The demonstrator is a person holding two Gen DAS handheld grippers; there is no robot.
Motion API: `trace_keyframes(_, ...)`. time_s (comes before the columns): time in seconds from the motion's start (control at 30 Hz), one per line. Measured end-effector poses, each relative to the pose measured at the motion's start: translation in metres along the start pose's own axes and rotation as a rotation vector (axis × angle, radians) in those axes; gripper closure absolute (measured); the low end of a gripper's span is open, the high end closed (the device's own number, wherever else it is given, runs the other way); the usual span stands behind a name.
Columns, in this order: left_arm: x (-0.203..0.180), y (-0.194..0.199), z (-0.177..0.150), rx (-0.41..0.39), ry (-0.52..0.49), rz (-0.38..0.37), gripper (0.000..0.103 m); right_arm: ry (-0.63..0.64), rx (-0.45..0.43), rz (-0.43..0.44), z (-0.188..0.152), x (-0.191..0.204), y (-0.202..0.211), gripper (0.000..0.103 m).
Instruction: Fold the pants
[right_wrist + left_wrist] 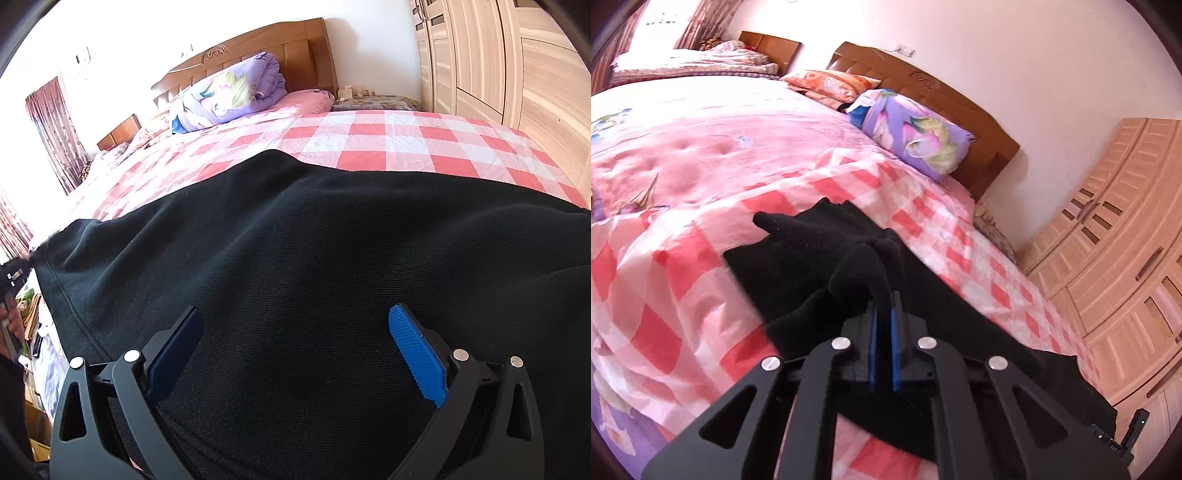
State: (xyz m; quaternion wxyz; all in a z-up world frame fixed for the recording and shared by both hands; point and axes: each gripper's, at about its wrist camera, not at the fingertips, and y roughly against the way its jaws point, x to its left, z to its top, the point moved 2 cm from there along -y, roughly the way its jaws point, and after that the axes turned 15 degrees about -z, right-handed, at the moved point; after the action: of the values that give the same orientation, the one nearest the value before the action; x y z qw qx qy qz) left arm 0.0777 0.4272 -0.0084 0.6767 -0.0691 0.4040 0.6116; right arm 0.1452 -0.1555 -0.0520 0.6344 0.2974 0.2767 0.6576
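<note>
Left gripper (882,306) clamped tight on bunched fold of black pants (798,254), lifting it off pink checked bedsheet (665,266). Right gripper (295,347) spread wide, blue pads (417,354) apart, hovering low over pants (295,229) spread across bed. Purple floral quilt (225,96) bundled against wooden headboard (295,40); pale wardrobe (517,66) alongside.

Black pants (295,266) lie spread on the bed, one end bunched.
</note>
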Motion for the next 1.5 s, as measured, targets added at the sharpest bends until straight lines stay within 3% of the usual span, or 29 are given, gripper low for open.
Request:
trace_keyframes(0.07, 0.037, -0.017, -0.018, 0.110, 0.098, 0.019, 0.080, 0.005, 0.001, -0.002, 0.000, 0.001, 0.000, 0.006)
trace_keyframes(0.1, 0.048, -0.023, -0.023, 0.139, 0.111, -0.016, 0.074, 0.006, 0.001, -0.001, 0.001, 0.000, -0.001, 0.006)
trace_keyframes(0.17, 0.047, -0.014, -0.025, 0.120, 0.082, -0.058, 0.061, 0.002, 0.001, -0.001, 0.000, 0.000, 0.000, 0.006)
trace_keyframes(0.2, 0.040, -0.006, -0.021, 0.099, 0.062, -0.064, 0.034, 0.003, 0.001, -0.003, 0.000, 0.001, 0.000, 0.006)
trace_keyframes(0.23, 0.033, 0.003, -0.018, 0.065, 0.036, -0.012, 0.012, 0.006, 0.000, -0.008, 0.000, 0.002, 0.000, 0.006)
trace_keyframes(0.27, 0.019, 0.015, -0.014, -0.005, -0.026, 0.084, 0.011, 0.010, 0.000, -0.012, 0.000, 0.002, -0.001, 0.006)
trace_keyframes(0.3, 0.004, 0.022, -0.010, -0.040, -0.091, 0.113, 0.010, 0.013, 0.000, -0.016, 0.000, 0.003, -0.001, 0.005)
trace_keyframes(0.4, -0.054, 0.013, 0.000, 0.006, -0.237, 0.022, 0.009, 0.015, 0.000, -0.016, 0.000, 0.003, -0.001, 0.005)
trace_keyframes(0.63, -0.172, -0.134, -0.029, 0.446, -0.658, -0.101, 0.011, 0.000, -0.002, 0.008, 0.000, 0.000, -0.001, 0.005)
trace_keyframes(0.73, -0.187, -0.181, -0.043, 0.623, -0.724, -0.167, 0.027, -0.009, -0.005, 0.018, 0.000, -0.001, -0.001, 0.005)
trace_keyframes(0.83, -0.192, -0.202, -0.071, 0.826, -0.799, -0.248, 0.028, -0.017, -0.007, 0.027, 0.000, -0.002, -0.001, 0.005)
trace_keyframes(0.87, -0.193, -0.207, -0.083, 0.857, -0.838, -0.233, 0.028, -0.019, -0.007, 0.029, 0.000, -0.003, 0.000, 0.005)
trace_keyframes(0.9, -0.191, -0.211, -0.093, 0.880, -0.885, -0.199, 0.039, -0.021, -0.008, 0.031, 0.000, -0.003, 0.000, 0.005)
trace_keyframes(0.93, -0.188, -0.213, -0.097, 0.876, -0.923, -0.156, 0.062, -0.022, -0.008, 0.034, 0.000, -0.003, 0.000, 0.005)
trace_keyframes(0.97, -0.186, -0.215, -0.100, 0.839, -0.959, -0.102, 0.074, -0.024, -0.009, 0.036, 0.000, -0.003, 0.000, 0.005)
trace_keyframes(1.0, -0.187, -0.212, -0.100, 0.790, -0.974, -0.103, 0.087, -0.026, -0.009, 0.039, 0.000, -0.004, 0.000, 0.005)
trace_keyframes(1.03, -0.191, -0.205, -0.098, 0.734, -1.001, -0.106, 0.091, -0.029, -0.010, 0.043, 0.000, -0.004, 0.000, 0.005)
trace_keyframes(1.1, -0.201, -0.182, -0.103, 0.531, -1.161, -0.030, 0.097, -0.032, -0.011, 0.046, -0.001, -0.005, 0.001, 0.005)
trace_keyframes(1.13, -0.206, -0.168, -0.107, 0.330, -1.286, 0.078, 0.099, -0.030, -0.011, 0.043, -0.001, -0.004, 0.001, 0.005)
trace_keyframes(1.17, -0.209, -0.160, -0.107, 0.207, -1.343, 0.136, 0.098, -0.027, -0.010, 0.040, -0.001, -0.003, 0.001, 0.005)
trace_keyframes(1.2, -0.205, -0.155, -0.102, 0.111, -1.347, 0.169, 0.071, -0.023, -0.010, 0.036, -0.001, -0.003, 0.001, 0.005)
trace_keyframes(1.23, -0.198, -0.158, -0.095, 0.112, -1.305, 0.208, 0.006, -0.022, -0.010, 0.036, -0.001, -0.003, 0.001, 0.005)
trace_keyframes(1.3, -0.175, -0.165, -0.079, 0.120, -1.217, 0.282, 0.006, -0.028, -0.011, 0.043, -0.001, -0.004, 0.001, 0.005)
trace_keyframes(1.37, -0.160, -0.163, -0.063, 0.141, -1.121, 0.285, 0.006, -0.032, -0.011, 0.046, -0.001, -0.005, 0.001, 0.005)
trace_keyframes(1.5, -0.148, -0.158, -0.056, 0.285, -0.892, 0.094, 0.007, -0.017, -0.009, 0.029, -0.001, -0.002, 0.001, 0.005)
